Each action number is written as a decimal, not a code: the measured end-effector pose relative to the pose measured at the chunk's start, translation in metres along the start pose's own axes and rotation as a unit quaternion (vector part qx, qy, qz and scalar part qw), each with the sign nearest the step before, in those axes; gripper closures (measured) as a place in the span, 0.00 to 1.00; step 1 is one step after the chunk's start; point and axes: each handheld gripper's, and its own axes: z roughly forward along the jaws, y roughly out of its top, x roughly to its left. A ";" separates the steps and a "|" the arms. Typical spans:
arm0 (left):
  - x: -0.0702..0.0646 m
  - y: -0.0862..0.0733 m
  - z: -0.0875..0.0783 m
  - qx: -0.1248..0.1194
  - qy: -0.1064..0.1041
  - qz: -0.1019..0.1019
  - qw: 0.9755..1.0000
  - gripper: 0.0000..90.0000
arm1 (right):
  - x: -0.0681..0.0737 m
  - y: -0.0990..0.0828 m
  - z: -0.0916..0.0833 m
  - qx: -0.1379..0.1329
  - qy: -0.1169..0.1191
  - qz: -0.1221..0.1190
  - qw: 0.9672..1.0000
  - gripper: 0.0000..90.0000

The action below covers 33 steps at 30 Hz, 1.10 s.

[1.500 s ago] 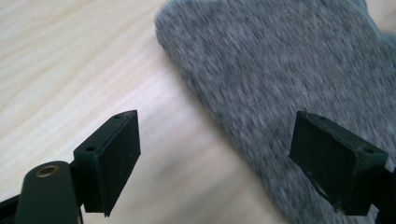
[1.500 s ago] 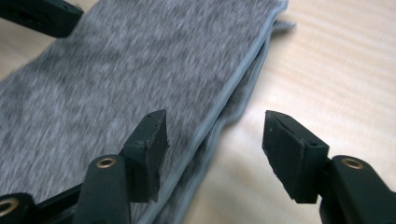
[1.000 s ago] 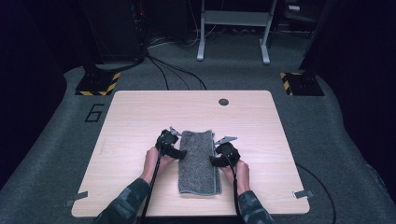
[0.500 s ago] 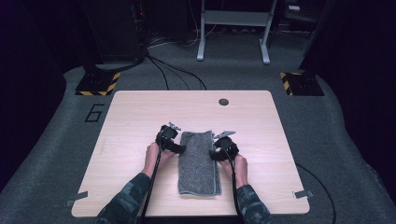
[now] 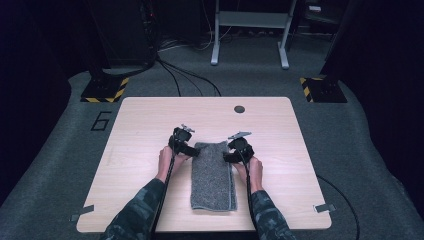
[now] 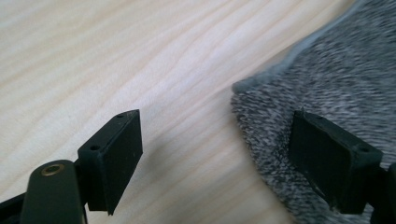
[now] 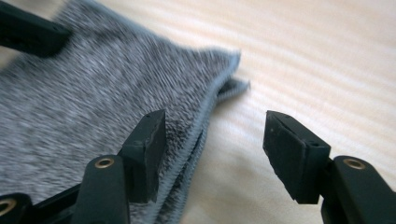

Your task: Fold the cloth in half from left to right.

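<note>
A grey folded towel (image 5: pixel 212 175) lies lengthwise on the light wooden table (image 5: pixel 140 130). My left gripper (image 5: pixel 189 146) is at its far left corner and my right gripper (image 5: pixel 233 150) at its far right corner. In the left gripper view the jaws of the left gripper (image 6: pixel 215 116) stand open, one over bare wood, the other over the towel (image 6: pixel 336 79). In the right gripper view the right gripper (image 7: pixel 215 116) is open astride the layered edge of the towel (image 7: pixel 93 93). Neither pair of pads presses on the cloth.
A small dark round cap (image 5: pixel 239 109) sits in the table near its far edge. Beyond the table are floor cables, two yellow-and-black striped bases (image 5: pixel 104 90) and a metal frame (image 5: pixel 250 30). Bare wood lies on both sides of the towel.
Both hands have slid away from the person along the towel's sides, from about its middle to its far corners. The towel has not moved.
</note>
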 end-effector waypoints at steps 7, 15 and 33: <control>0.003 0.000 -0.007 -0.014 -0.007 -0.011 1.000 0.18 | -0.005 -0.006 0.002 0.013 0.006 0.005 1.000 0.44; 0.007 0.001 0.002 -0.012 0.009 -0.014 1.000 0.19 | -0.005 0.001 0.005 0.002 0.001 0.000 1.000 0.44; 0.011 -0.002 -0.016 -0.056 -0.078 -0.068 0.993 0.16 | -0.023 0.011 -0.009 -0.012 0.044 0.030 0.998 0.35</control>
